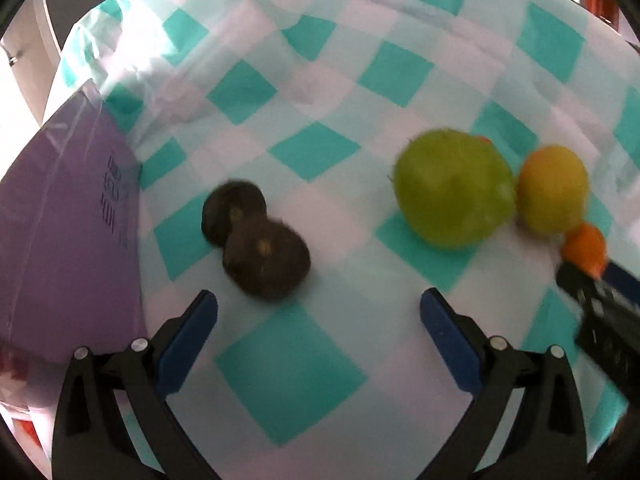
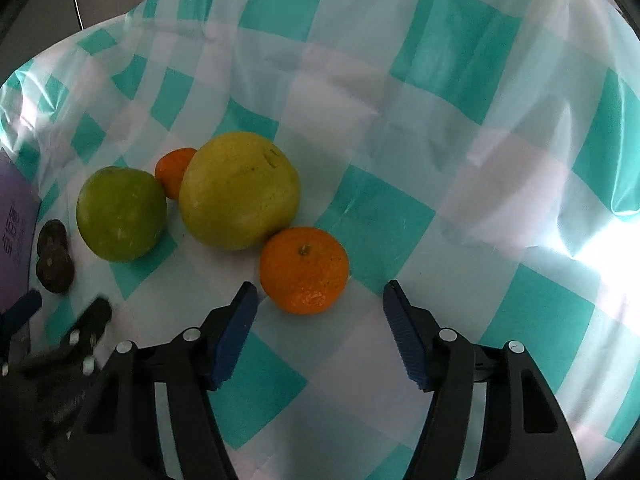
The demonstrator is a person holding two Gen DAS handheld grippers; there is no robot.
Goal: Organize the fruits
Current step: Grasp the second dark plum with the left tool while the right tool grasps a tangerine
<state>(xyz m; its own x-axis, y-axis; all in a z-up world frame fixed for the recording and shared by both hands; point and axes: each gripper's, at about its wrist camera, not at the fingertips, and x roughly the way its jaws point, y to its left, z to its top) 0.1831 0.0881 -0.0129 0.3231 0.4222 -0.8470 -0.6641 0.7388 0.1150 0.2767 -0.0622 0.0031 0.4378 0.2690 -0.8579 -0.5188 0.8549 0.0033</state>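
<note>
A teal-and-white checked tablecloth covered the table, with a purple box at its left edge. I had my left gripper spread wide and holding nothing, just short of two dark brown fruits that touched each other beside the box. My right gripper was likewise wide open and empty, its fingers either side of the near end of a mandarin without touching it. That mandarin touched a large yellow-green citrus, which sat beside a green apple; a second, smaller mandarin was tucked behind the two.
</note>
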